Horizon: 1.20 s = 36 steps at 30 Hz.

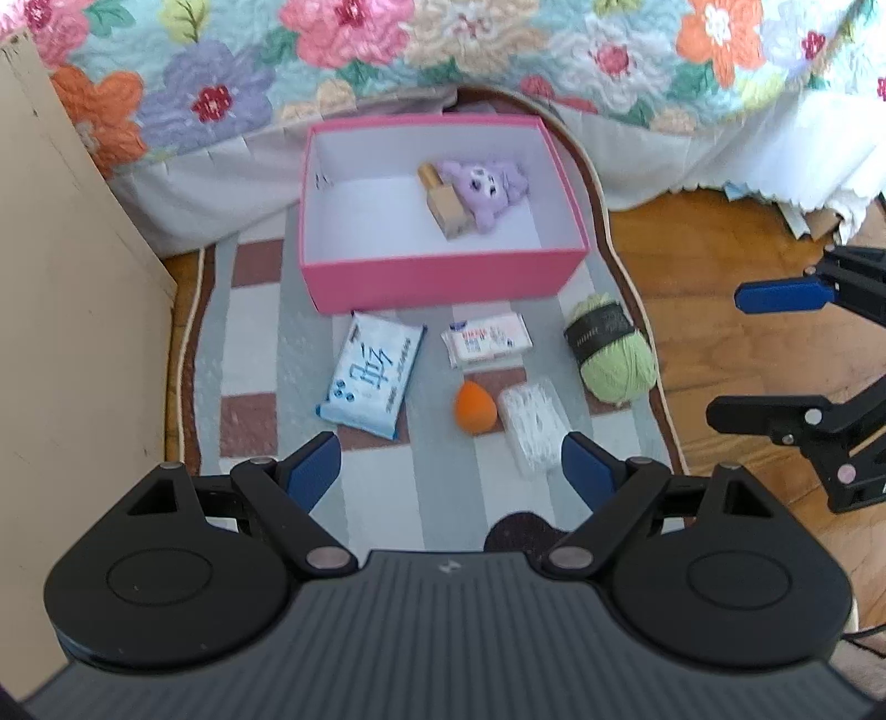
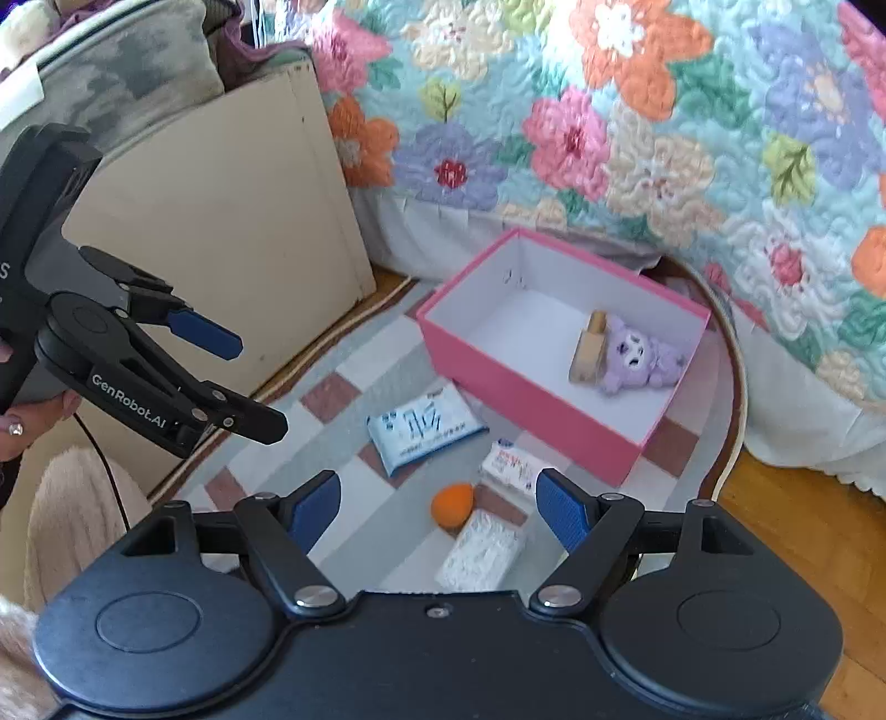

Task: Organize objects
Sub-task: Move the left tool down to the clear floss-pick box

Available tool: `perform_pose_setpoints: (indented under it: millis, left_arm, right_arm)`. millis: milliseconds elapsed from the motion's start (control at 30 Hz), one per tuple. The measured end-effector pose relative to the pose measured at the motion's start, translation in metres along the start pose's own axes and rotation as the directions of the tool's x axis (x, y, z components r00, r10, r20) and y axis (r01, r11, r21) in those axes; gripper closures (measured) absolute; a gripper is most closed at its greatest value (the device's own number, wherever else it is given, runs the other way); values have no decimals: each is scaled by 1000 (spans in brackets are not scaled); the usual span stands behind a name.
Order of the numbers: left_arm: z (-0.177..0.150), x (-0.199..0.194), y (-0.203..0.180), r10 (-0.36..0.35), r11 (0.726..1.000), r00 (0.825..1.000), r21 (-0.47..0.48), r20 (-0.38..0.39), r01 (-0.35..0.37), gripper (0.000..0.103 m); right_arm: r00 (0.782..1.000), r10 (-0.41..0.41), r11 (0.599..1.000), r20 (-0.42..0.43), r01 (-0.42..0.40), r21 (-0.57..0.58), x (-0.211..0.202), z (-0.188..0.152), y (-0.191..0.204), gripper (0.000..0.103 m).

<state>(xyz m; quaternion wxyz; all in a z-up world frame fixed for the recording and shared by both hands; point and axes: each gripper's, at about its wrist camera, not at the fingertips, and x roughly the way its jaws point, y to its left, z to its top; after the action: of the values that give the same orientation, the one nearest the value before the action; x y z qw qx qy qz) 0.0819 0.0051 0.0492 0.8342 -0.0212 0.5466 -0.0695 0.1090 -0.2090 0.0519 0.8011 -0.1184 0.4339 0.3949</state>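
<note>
A checked rug (image 1: 255, 354) lies on wood flooring (image 1: 736, 354) beside a bed draped in a floral quilt (image 1: 387, 50). Centre frame, the pink box (image 1: 443, 277) holds a purple plush (image 1: 487, 188) and perfume bottle (image 1: 443, 202). Below it: tissue pack (image 1: 374, 376), orange sponge (image 1: 474, 407), green yarn (image 1: 612, 349). Left tool (image 1: 451, 471) and right tool (image 2: 437, 512) both gape, empty.

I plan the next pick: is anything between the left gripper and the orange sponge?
Nothing visible is. The left gripper is open above the rug, and the orange sponge lies ahead, uncovered, with the white packet beside it.
</note>
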Motion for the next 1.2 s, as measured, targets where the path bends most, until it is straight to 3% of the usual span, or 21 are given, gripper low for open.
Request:
perform_pose_setpoints:
  millis: [233, 633, 900, 1100, 1200]
  left_arm:
    - [-16, 14, -11, -3, 997, 1000, 75, 25, 1, 16]
    - [-33, 82, -14, -50, 999, 999, 14, 2, 50, 16]
    - [-42, 137, -10, -33, 996, 999, -78, -8, 32, 16]
    - [-55, 168, -4, -112, 979, 994, -170, 5, 111, 18]
    - [-64, 186, -7, -156, 969, 988, -195, -13, 151, 18]
  right_arm:
    - [999, -46, 991, -9, 45, -123, 18, -25, -12, 21]
    - [999, -9, 958, -47, -4, -286, 64, -65, -13, 21]
    - [998, -4, 983, -63, -8, -184, 125, -92, -5, 21]
    - [999, -48, 999, -12, 47, -6, 159, -118, -5, 21]
    - [996, -83, 997, 18, 83, 6, 167, -131, -4, 21]
